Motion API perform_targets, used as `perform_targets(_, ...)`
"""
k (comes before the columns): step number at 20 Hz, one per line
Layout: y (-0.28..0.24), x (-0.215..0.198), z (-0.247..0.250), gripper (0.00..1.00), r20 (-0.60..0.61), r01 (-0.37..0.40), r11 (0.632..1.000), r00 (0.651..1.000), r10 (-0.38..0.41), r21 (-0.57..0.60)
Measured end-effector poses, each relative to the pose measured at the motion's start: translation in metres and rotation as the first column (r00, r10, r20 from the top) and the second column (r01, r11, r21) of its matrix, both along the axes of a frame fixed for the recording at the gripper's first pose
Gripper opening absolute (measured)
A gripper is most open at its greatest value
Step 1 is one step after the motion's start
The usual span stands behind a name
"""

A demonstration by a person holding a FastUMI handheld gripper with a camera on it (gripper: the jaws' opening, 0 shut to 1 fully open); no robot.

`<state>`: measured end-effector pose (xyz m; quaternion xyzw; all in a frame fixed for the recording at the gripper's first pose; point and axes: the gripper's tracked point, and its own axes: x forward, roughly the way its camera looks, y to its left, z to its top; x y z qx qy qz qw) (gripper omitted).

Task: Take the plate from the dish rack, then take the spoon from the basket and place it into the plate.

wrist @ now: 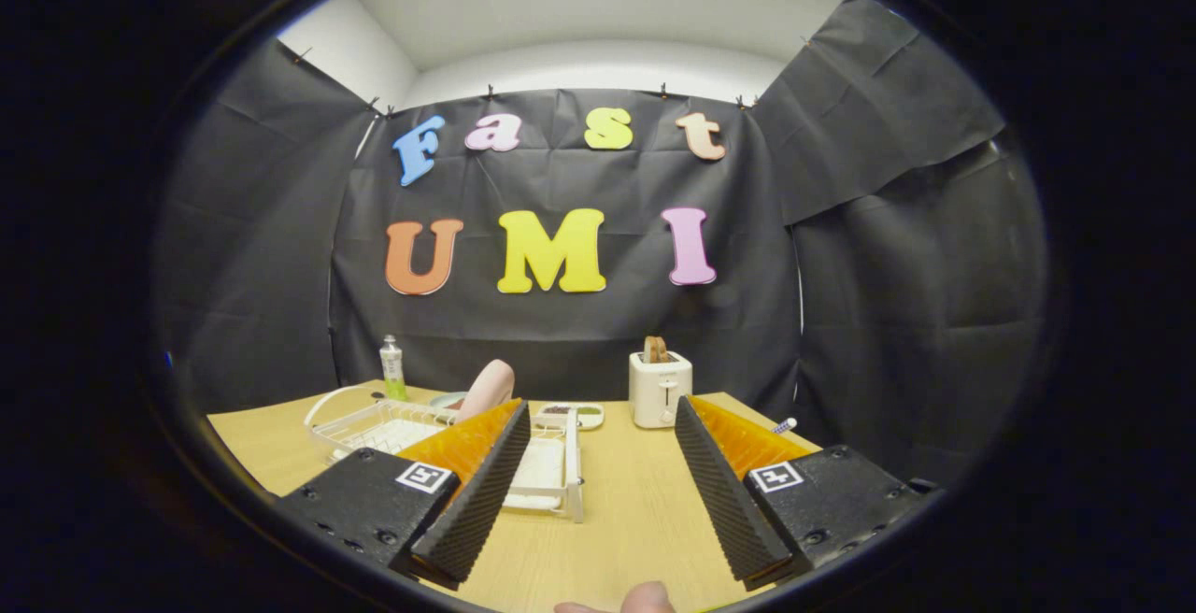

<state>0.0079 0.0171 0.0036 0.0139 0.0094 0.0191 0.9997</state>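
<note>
A pink plate (489, 389) stands on edge in the white dish rack (369, 426), just beyond my left finger's tip. My gripper (602, 406) is open and hovers above the wooden table (617, 510), with nothing between its fingers. My left finger (476, 491) covers part of the rack. Past the right finger's tip a thin striped handle (783, 425) pokes up; I cannot tell whether it is the spoon, and what holds it is hidden.
A white toaster (660, 391) with bread in it stands at the back of the table, ahead of the fingers. A small flat dish (581, 417) lies left of it. A green-capped bottle (391, 368) stands behind the rack. A person's fingertip (647, 598) shows below the fingers.
</note>
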Motion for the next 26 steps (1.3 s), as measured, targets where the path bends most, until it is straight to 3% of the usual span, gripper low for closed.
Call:
perform_targets(8,0.01,0.008,0.013,1.0,0.006,-0.031,0.999,0.999,0.031,-0.028)
perform_targets(15,0.023,0.033,0.04,1.0,-0.042,-0.111,0.992,0.993,0.109,-0.056)
perform_targets(26,0.088,0.127,0.098,1.0,-0.261,-0.269,0.961,0.934,0.243,-0.067)
